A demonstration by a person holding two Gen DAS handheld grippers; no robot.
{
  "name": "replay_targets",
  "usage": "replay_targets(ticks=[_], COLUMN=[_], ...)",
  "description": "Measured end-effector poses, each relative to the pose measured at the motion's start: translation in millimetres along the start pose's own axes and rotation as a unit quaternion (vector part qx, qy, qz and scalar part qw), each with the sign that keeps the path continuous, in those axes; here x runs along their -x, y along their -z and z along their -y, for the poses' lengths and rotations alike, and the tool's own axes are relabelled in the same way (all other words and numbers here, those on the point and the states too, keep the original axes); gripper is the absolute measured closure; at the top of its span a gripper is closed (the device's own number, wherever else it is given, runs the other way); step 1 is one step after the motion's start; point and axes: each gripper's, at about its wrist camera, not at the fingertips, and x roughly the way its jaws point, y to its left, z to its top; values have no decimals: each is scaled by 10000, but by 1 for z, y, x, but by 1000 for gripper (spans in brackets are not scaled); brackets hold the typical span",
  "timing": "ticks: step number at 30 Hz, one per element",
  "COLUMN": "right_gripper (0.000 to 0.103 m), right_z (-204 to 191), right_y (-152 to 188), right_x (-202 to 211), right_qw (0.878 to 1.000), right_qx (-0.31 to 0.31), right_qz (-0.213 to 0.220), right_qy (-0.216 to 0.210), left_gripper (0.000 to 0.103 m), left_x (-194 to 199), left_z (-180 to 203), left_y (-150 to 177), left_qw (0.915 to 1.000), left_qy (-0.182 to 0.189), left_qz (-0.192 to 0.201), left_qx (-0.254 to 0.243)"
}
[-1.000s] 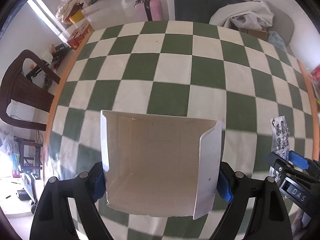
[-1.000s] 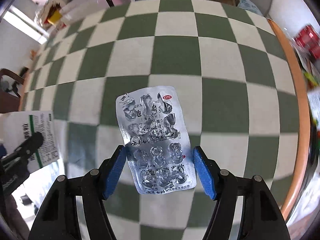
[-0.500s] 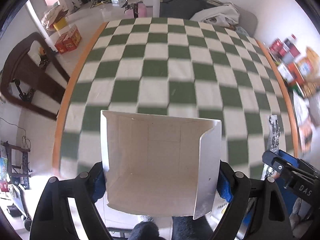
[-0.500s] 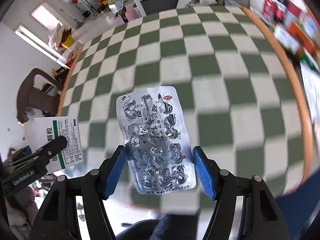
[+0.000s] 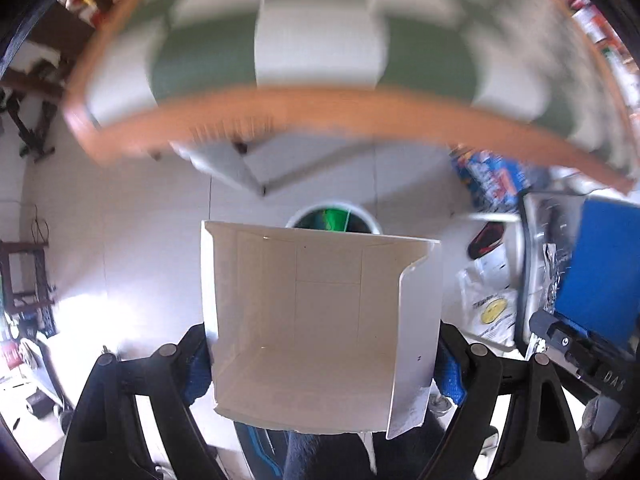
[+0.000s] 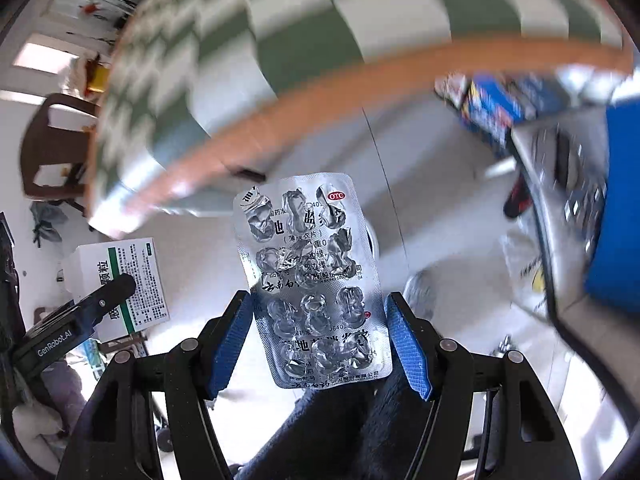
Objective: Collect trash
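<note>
In the left wrist view my left gripper [image 5: 322, 364] is shut on a white cardboard medicine box [image 5: 320, 312], its open end towards the camera. Just beyond the box's top edge a round white-rimmed bin [image 5: 334, 216] with green inside stands on the floor. In the right wrist view my right gripper [image 6: 319, 342] is shut on an empty silver blister pack [image 6: 312, 276], which stands upright between the blue pads. At the left of that view the same box [image 6: 120, 276] shows green print in the left gripper [image 6: 76, 320]. Both grippers hang above the floor, off the checkered table [image 5: 320, 108].
The table's orange edge [image 6: 320, 92] runs blurred across the top. A blue block [image 5: 600, 264] and a white plastic bag [image 5: 490, 300] lie on the floor at the right, blue packages [image 5: 492, 176] under the table. A dark chair [image 6: 52, 148] stands at the left. A person's dark trouser leg [image 5: 328, 452] is below.
Both grippers have swept back off the checkered table, over its orange edge, and now hang above the floor. The bin has come into view. Both grips are unchanged.
</note>
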Motion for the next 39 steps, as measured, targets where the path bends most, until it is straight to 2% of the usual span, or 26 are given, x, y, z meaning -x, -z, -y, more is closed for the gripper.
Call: replay_targets(ticks=[4,5,9,11,12,15,16,19,21,24,28,30,32,34,39], right_gripper=[33,33,33,33,33,32,31,0,0,0,0,0,0,0,0], right_z=[25,32,60,73,77,90,92,96,92,79,52,41,26,18,-12], right_y=[9,11,13,9,6,1,-1,-2,-6,-5,8,15,23,29,46], right_x=[-91,-116,-231,-279,-299,-367,-380,-410,-415,-407,-375,-354,-323,-291,-185], right_qw=[9993,9989,9955,9937,9934,9929,9927,9924,9942,9972,9955,9940,9922,9924,9910], right_qx=[-217,-304,-655,-797,-807,-808,-807,-823,-716,-427,22,200,373,456,658], right_qz=[-293,-365,-647,-722,-746,-795,-821,-824,-748,-587,-372,-296,-192,-135,98], right_qy=[8,-9,-218,-313,-335,-348,-364,-387,-284,184,876,1031,1171,1138,1163], left_gripper=[17,17,14,10,0,0,0,0,0,0,0,0,0,0,0], left_x=[-98,-130,-217,-251,-268,-297,-302,-309,-302,-285,-245,-216,-184,-151,-65], left_z=[-10,-12,-16,-18,-20,-32,-38,-48,-53,-63,-67,-66,-63,-59,-39], left_y=[-8,-12,-18,-19,-19,-13,-10,-6,-2,5,16,22,30,38,60], left_qw=[9989,9985,9983,9981,9980,9979,9978,9982,9987,9988,9988,9987,9985,9987,9990], left_qy=[267,274,124,107,129,131,-5,-92,-180,-232,-305,-389,-473,-471,-404], left_qz=[-317,-412,-524,-564,-568,-559,-573,-487,-382,-296,-218,-130,-47,-1,150], left_qx=[202,248,226,234,261,297,343,340,294,308,328,296,289,216,114])
